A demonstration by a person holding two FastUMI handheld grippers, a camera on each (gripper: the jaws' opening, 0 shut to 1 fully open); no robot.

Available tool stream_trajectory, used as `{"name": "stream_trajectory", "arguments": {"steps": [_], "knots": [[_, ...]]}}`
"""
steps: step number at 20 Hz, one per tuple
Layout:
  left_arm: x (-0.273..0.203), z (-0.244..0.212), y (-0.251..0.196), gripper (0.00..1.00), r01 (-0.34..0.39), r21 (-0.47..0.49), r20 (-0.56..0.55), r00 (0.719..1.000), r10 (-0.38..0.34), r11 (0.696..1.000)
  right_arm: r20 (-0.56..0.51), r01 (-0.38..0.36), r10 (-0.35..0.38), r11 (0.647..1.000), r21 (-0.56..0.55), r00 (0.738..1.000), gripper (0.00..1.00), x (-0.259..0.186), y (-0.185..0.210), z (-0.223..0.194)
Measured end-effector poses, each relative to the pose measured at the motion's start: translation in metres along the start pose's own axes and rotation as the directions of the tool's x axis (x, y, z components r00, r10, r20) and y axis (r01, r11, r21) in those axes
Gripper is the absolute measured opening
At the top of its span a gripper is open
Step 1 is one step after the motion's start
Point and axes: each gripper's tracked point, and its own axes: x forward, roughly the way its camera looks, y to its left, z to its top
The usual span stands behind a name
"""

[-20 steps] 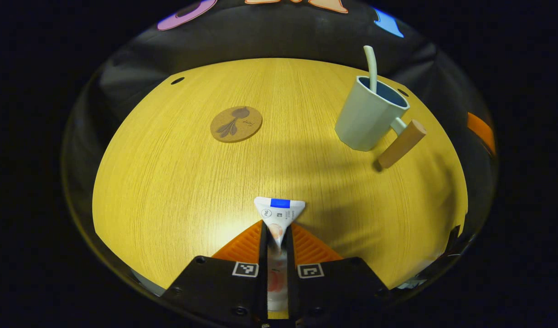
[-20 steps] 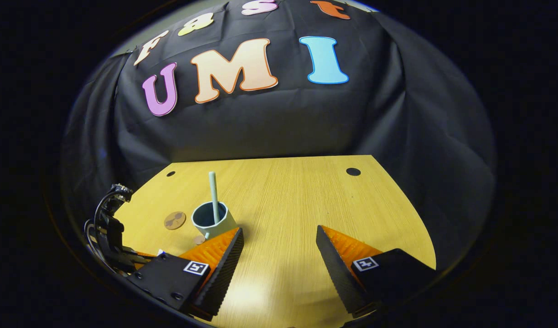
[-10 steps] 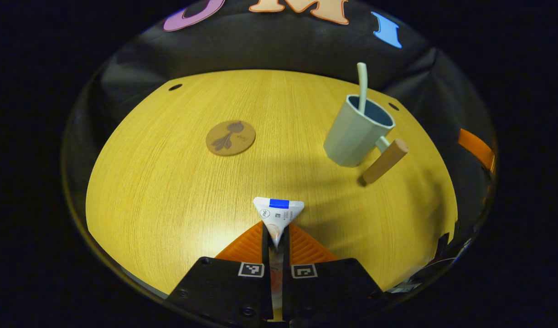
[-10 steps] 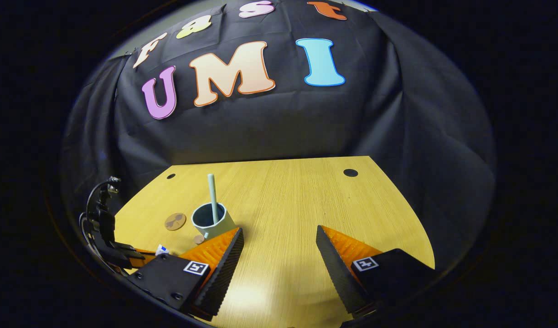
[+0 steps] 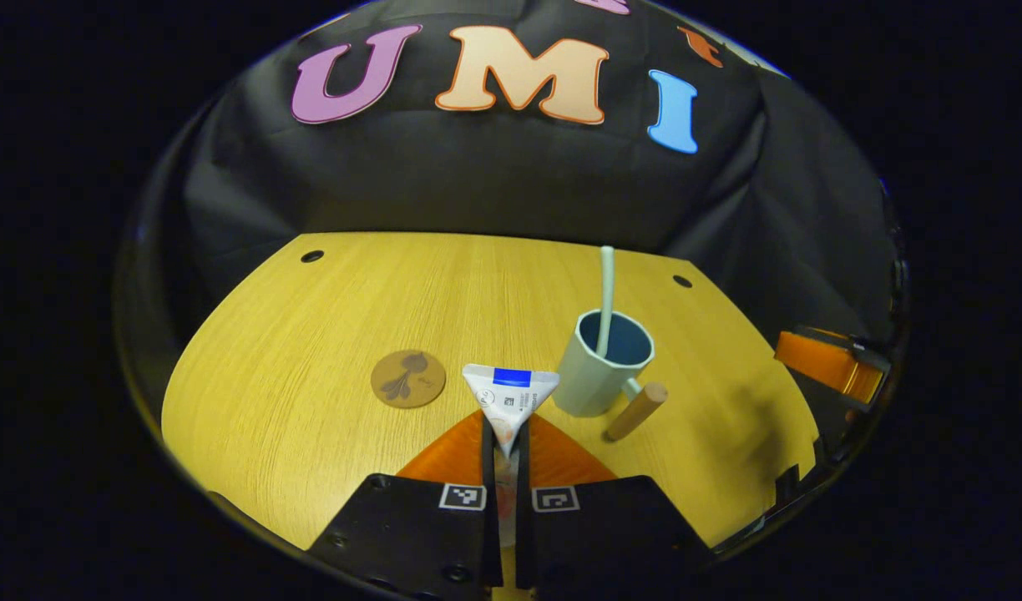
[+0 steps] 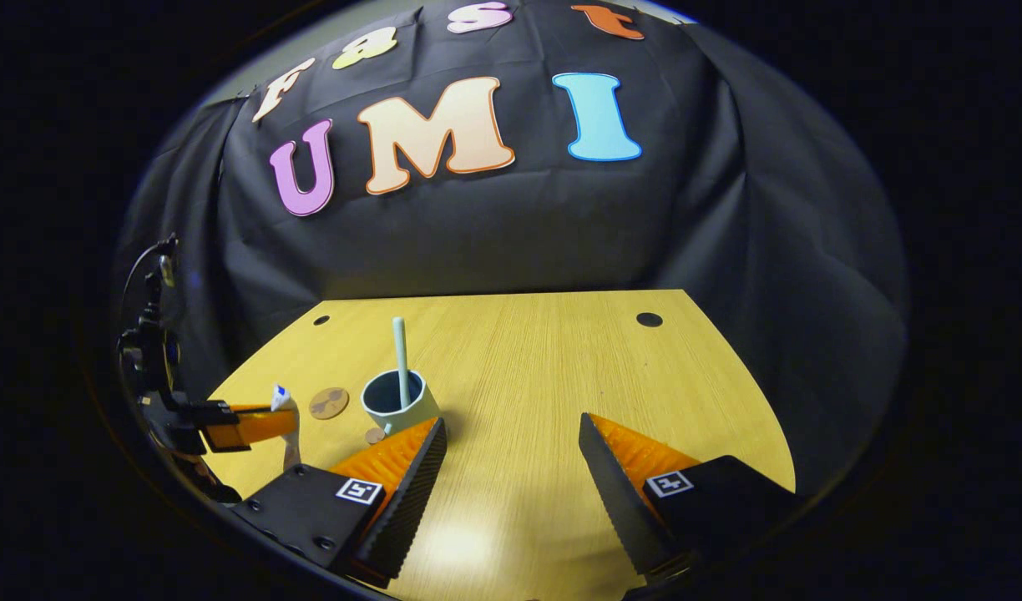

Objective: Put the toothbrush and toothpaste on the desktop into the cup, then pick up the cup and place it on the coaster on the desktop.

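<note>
My left gripper [image 5: 504, 441] is shut on a white toothpaste tube [image 5: 508, 396], whose flat crimped end with a blue stripe points forward above the desk. A pale green cup [image 5: 601, 364] with a wooden handle [image 5: 636, 411] stands to its right, and a pale toothbrush [image 5: 605, 290] stands upright inside. A round cork coaster [image 5: 407, 378] lies left of the tube. In the right gripper view, my right gripper [image 6: 511, 434] is open over bare desk, the cup [image 6: 398, 404] sits just beyond its left finger, and the left gripper [image 6: 252, 424] holds the tube [image 6: 282, 399] raised at far left.
The wooden desk [image 6: 544, 367] has small cable holes [image 6: 648, 319] near its back corners. Black cloth hangs close behind the back edge. The right gripper [image 5: 828, 367] shows at the right edge of the left gripper view.
My left gripper has lifted and tilted up with the tube, so the cup and coaster now sit lower and closer in its view. The right gripper has barely moved and stays open.
</note>
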Motion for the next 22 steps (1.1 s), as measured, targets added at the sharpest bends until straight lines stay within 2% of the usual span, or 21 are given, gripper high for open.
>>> {"name": "stream_trajectory", "arguments": {"steps": [2, 6, 10, 12, 14, 15, 16, 17, 21, 22], "knots": [[0.0, 0.019, -0.005, 0.05, 0.013, 0.017, 0.033, 0.999, -0.014, 1.0, -0.002, 0.002, -0.002, 1.0, 0.002, 1.0, 0.95, 0.0, -0.002, -0.002], [0.004, 0.061, -0.024, 0.05, 0.058, 0.057, 0.106, 0.992, -0.064, 0.997, 0.006, 0.018, -0.018, 1.0, 0.01, 1.0, 0.98, -0.006, -0.011, -0.001], [0.012, 0.099, -0.05, 0.05, 0.111, 0.1, 0.188, 0.974, -0.128, 0.989, 0.003, 0.05, -0.05, 0.998, 0.034, 0.999, 0.96, -0.013, -0.028, -0.006], [0.019, 0.109, -0.062, 0.05, 0.127, 0.123, 0.207, 0.967, -0.15, 0.984, -0.008, 0.067, -0.066, 0.997, 0.05, 0.998, 0.95, -0.018, -0.036, -0.009], [0.026, 0.117, -0.073, 0.05, 0.139, 0.138, 0.224, 0.96, -0.168, 0.981, -0.01, 0.082, -0.082, 0.995, 0.059, 0.997, 0.99, -0.021, -0.044, -0.011], [0.031, 0.12, -0.078, 0.05, 0.147, 0.138, 0.234, 0.956, -0.177, 0.979, -0.007, 0.089, -0.089, 0.994, 0.06, 0.996, 0.95, -0.023, -0.048, -0.011], [0.035, 0.122, -0.081, 0.05, 0.154, 0.133, 0.236, 0.955, -0.182, 0.979, -0.007, 0.093, -0.093, 0.994, 0.062, 0.996, 0.98, -0.025, -0.05, -0.009], [0.039, 0.124, -0.084, 0.05, 0.157, 0.125, 0.245, 0.952, -0.183, 0.98, -0.008, 0.096, -0.096, 0.993, 0.062, 0.995, 0.95, -0.026, -0.052, -0.008], [0.049, 0.129, -0.093, 0.05, 0.165, 0.097, 0.275, 0.943, -0.185, 0.982, -0.013, 0.114, -0.114, 0.992, 0.062, 0.993, 0.95, -0.031, -0.061, -0.011], [0.052, 0.129, -0.094, 0.05, 0.163, 0.093, 0.278, 0.943, -0.182, 0.982, -0.016, 0.119, -0.119, 0.991, 0.062, 0.993, 0.98, -0.033, -0.064, -0.013]]}}
